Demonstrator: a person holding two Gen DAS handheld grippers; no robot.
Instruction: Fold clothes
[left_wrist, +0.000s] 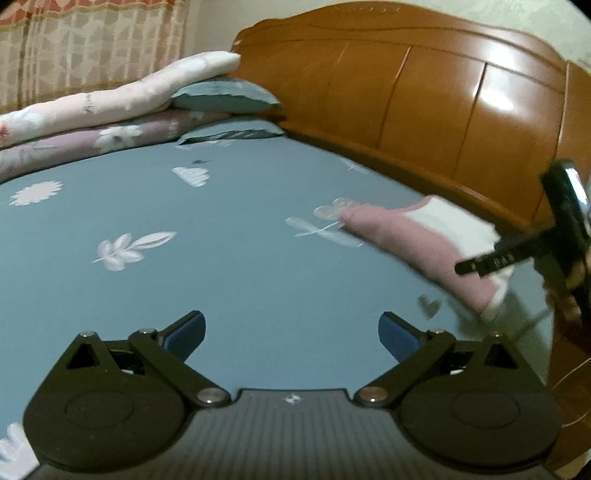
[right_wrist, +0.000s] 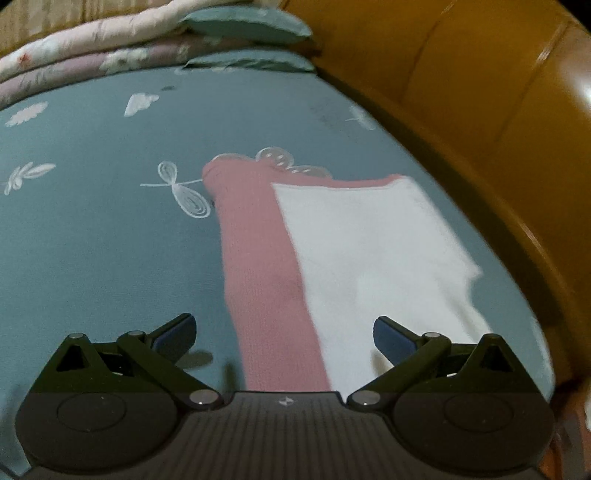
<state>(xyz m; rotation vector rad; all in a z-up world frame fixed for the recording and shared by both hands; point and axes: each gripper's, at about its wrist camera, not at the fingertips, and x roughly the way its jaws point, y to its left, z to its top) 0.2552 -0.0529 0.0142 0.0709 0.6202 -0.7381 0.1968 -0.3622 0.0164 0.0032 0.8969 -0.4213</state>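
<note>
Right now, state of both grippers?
Left gripper: open, holding nothing, over the bedsheet.
Right gripper: open, holding nothing, above the pink-and-white garment.

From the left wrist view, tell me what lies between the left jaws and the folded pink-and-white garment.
Only bare bedsheet with printed flowers lies between the open left gripper and the garment.

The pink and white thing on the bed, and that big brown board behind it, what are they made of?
The pink and white garment looks like soft knitted fabric: matte and fuzzy, though the picture is blurred. The headboard looks like varnished wood: orange-brown panels with bright glossy glints.
</note>
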